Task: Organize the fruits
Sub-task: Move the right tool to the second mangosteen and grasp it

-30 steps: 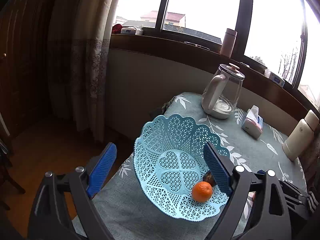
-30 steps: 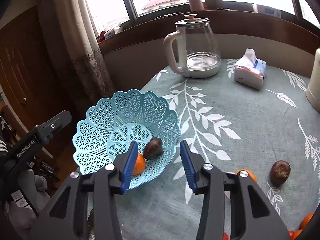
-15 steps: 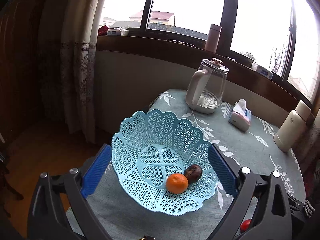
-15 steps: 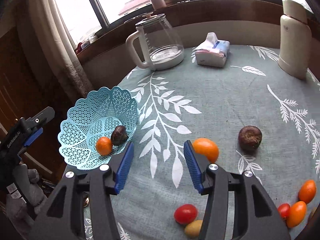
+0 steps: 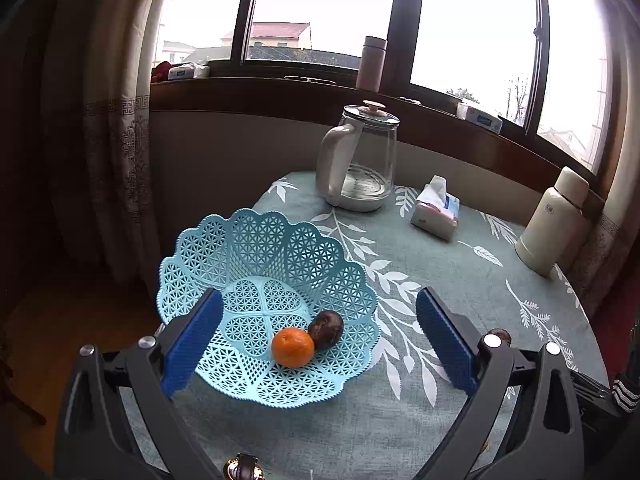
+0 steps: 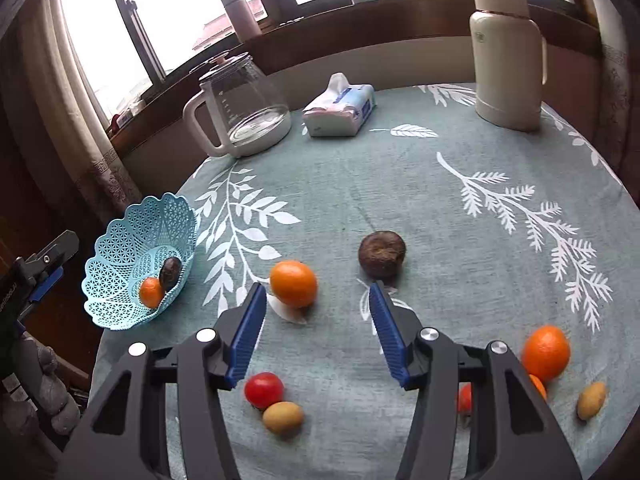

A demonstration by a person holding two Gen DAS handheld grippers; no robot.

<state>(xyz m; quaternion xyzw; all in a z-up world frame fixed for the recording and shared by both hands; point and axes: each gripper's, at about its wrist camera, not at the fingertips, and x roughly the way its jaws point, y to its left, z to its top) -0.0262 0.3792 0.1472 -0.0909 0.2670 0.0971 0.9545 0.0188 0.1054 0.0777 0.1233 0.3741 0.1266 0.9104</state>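
Left gripper [image 5: 316, 338]: I see its jaws spread wide, nothing between the pads; it hangs above the near side of the blue basket [image 5: 224, 248]. The basket sits at the table's left edge, at 9 o'clock from my right-wrist view, its rim overhanging or flush with the cloth edge; I cannot tell which. Inside, toward the basket's 5 o'clock, an orange [image 5: 293, 347] touches a dark brown fruit [image 5: 328, 329].

Right gripper [image 6: 318, 308]: jaws held apart at a moderate gap, holding nothing. It is over open cloth in the middle of the table [image 6: 400, 184].

Loose fruit, right-wrist view:
- second orange [image 6: 293, 283] just past the left fingertip, at 11 o'clock of the gripper
- brown round fruit [image 6: 382, 254] just beyond the right fingertip, at 1 o'clock
- red tomato [image 6: 264, 390] touching a yellow-brown small fruit [image 6: 283, 417], at 7 o'clock, below the left finger
- third orange [image 6: 546, 353] at 4 o'clock, near the table's right edge; another yellow-brown fruit [image 6: 591, 400] just below it; small red and orange pieces are partly hidden behind the right finger

Room: the far half of the cloth is free up to the glass kettle [image 6: 244, 108], tissue pack [image 6: 340, 110] and cream thermos [image 6: 506, 52] lined along the far edge at 11, 12 and 1 o'clock. The lane from the second orange to the basket is unobstructed cloth
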